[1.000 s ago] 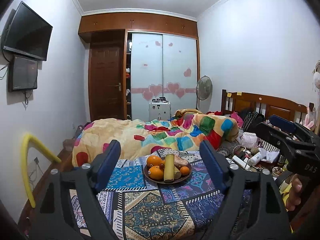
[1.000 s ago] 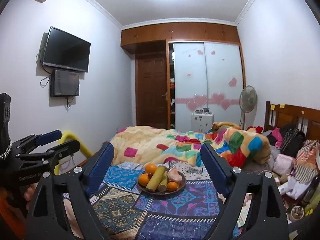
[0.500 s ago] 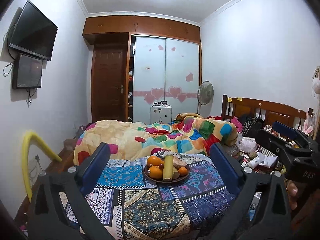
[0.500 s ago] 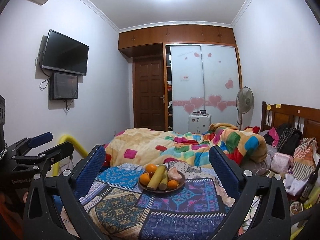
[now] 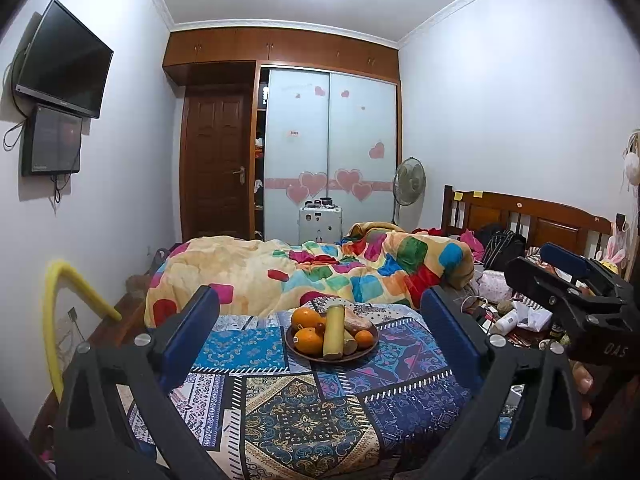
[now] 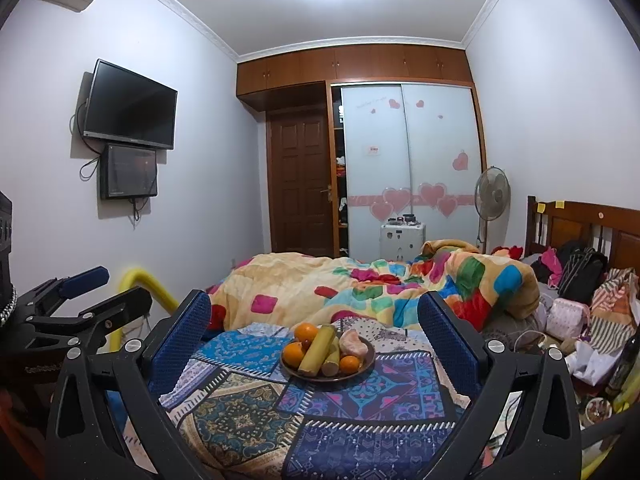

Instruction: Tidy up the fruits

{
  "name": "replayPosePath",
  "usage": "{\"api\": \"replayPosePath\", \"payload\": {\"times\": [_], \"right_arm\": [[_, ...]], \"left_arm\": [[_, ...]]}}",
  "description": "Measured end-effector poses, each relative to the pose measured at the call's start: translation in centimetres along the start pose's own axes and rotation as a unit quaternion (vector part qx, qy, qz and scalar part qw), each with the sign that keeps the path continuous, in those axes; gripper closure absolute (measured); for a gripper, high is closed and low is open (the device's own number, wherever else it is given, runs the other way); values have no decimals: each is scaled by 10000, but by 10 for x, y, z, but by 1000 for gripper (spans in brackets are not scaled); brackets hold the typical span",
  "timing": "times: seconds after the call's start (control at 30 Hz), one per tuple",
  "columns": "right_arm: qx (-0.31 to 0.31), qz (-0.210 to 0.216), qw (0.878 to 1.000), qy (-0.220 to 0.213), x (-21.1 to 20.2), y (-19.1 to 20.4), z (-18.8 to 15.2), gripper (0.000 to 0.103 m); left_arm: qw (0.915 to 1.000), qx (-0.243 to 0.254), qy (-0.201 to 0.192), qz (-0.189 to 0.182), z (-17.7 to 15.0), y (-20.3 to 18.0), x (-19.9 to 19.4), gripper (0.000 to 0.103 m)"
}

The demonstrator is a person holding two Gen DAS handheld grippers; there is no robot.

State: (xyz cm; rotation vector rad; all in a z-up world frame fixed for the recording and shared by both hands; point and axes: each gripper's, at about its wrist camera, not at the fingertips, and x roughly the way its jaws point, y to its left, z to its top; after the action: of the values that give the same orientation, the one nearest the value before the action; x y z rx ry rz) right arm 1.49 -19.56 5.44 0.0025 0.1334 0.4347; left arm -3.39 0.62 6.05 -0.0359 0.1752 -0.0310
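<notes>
A bed (image 5: 256,276) fills the middle of the room, its far half under a rumpled quilt (image 5: 360,268) of coloured patches. The near end is covered by a patchwork cloth (image 5: 304,412) in blues and creams. At the far wall stands a wardrobe (image 5: 332,152) with 2 frosted sliding doors carrying pink hearts, beside a dark wooden door (image 5: 214,164). A television (image 5: 64,60) hangs on the left wall above a smaller screen (image 5: 52,146).

The left gripper (image 5: 320,340) is released, its 2 blue pads spread wide and holding nothing; the fruit sits framed between them, farther off. The right gripper (image 6: 314,338) is likewise released and empty, its fingers well apart on either side of the same fruit. Each tool shows at the edge of the other's view.

On the patchwork cloth rests a dark round plate (image 5: 362,352). In it lie 3 oranges (image 5: 308,340), 2 on the left side and a smaller 1 on the right. A long yellow-green stalk (image 5: 334,332) lies across the middle of the plate, with a shorter piece close beside it. A pale pinkish fruit (image 6: 354,342) sits at the back right of the plate, touching the stalk.
</notes>
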Motion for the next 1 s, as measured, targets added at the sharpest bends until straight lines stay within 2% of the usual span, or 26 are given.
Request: {"api": "replayPosePath", "payload": {"times": [1.0], "right_arm": [[-40,15,10000,-22,0,2,3,0]], "left_arm": [[10000,10,21,-25,0,-4,6,1]]}}
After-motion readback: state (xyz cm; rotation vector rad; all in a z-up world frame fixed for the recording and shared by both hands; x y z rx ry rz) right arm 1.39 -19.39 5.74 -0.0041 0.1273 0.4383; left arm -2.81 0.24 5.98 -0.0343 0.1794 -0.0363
